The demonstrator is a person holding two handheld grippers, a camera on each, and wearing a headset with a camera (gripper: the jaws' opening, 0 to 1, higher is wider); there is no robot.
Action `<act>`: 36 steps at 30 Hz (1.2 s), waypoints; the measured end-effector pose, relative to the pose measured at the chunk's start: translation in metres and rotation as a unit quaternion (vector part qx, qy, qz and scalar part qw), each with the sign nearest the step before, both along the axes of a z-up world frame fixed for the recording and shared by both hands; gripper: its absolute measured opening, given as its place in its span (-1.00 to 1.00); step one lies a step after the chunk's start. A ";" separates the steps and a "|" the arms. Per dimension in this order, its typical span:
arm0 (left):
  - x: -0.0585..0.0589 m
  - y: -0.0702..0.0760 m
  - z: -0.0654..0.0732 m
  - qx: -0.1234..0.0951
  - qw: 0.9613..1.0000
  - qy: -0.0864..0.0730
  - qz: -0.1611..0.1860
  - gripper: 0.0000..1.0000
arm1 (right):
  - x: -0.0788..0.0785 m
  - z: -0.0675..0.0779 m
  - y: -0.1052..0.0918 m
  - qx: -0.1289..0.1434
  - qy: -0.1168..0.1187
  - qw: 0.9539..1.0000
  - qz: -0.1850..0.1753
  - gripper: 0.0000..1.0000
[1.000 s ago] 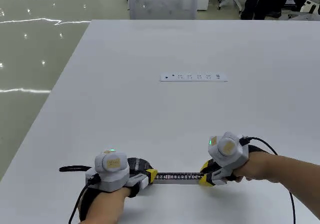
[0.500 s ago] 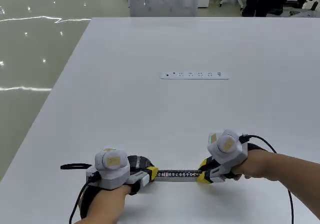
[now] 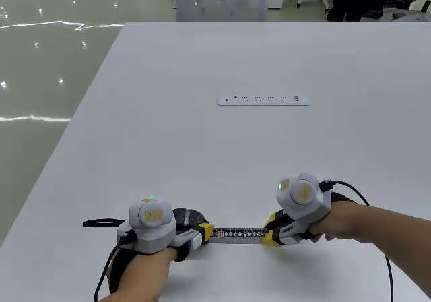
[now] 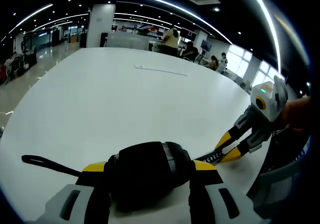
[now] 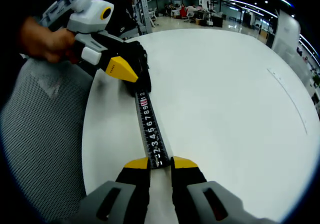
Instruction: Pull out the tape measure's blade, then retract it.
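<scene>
Head view: my left gripper (image 3: 202, 233) grips the black tape measure (image 3: 187, 220) near the front edge of the white worktop (image 3: 202, 133). My right gripper (image 3: 271, 233) has its fingers (image 5: 184, 163) pinched narrow on the tip of the blade (image 3: 237, 234), a short numbered stretch lying flat on the worktop between both. A power strip (image 3: 263, 100) sits well beyond them.

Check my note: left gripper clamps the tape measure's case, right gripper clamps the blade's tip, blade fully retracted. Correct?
No. The blade is not retracted: the right gripper view shows it drawn out from the case to the right gripper. The rest stands.
</scene>
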State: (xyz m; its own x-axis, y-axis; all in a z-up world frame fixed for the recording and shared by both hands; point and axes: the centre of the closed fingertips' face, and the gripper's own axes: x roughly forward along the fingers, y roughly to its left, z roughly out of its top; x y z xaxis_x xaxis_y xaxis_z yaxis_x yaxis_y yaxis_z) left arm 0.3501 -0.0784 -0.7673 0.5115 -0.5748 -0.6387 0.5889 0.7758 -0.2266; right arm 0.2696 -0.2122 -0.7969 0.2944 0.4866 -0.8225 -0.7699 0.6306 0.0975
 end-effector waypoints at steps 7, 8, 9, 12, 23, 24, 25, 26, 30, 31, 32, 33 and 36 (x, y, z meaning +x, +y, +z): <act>0.000 0.000 0.000 -0.003 1.000 0.002 0.003 0.20 | 0.002 0.000 0.003 0.002 -0.003 1.000 0.001 -0.72; 0.000 0.000 0.000 -0.002 1.000 0.002 0.003 0.20 | 0.002 0.000 0.004 0.002 -0.003 1.000 0.001 -0.72; 0.000 0.000 0.000 -0.002 1.000 0.002 0.003 0.20 | 0.002 0.001 0.005 0.002 -0.003 1.000 0.002 -0.72; 0.000 -0.001 0.000 -0.003 1.000 0.001 0.002 0.20 | 0.003 0.001 0.007 0.002 -0.005 1.000 0.003 -0.72; 0.000 -0.001 0.000 -0.002 1.000 0.002 -0.002 0.20 | 0.006 0.000 0.012 0.002 -0.015 1.000 0.000 -0.72; 0.000 -0.001 0.000 -0.002 1.000 0.002 -0.004 0.20 | 0.007 0.000 0.013 0.003 -0.015 1.000 0.001 -0.72; -0.001 -0.001 0.000 -0.001 1.000 0.002 -0.004 0.20 | 0.007 0.000 0.013 0.004 -0.014 1.000 0.001 -0.72; -0.001 -0.001 0.000 -0.001 1.000 0.001 -0.004 0.20 | 0.006 0.001 0.014 0.003 -0.014 1.000 0.000 -0.72; 0.000 -0.001 0.000 -0.003 1.000 0.000 -0.001 0.20 | 0.009 0.000 0.017 0.005 -0.016 1.000 -0.001 -0.72; 0.000 0.000 0.000 -0.005 1.000 0.001 0.000 0.20 | 0.010 0.000 0.018 0.006 -0.017 1.000 -0.001 -0.72; 0.000 0.000 0.000 -0.005 1.000 0.001 0.000 0.20 | 0.010 -0.001 0.019 0.006 -0.017 1.000 -0.003 -0.72; 0.000 0.000 0.000 -0.004 1.000 0.001 0.000 0.20 | 0.011 -0.001 0.020 0.007 -0.017 1.000 -0.003 -0.72; 0.000 0.000 0.000 -0.004 1.000 0.001 0.000 0.20 | 0.012 -0.002 0.022 0.006 -0.018 1.000 -0.001 -0.72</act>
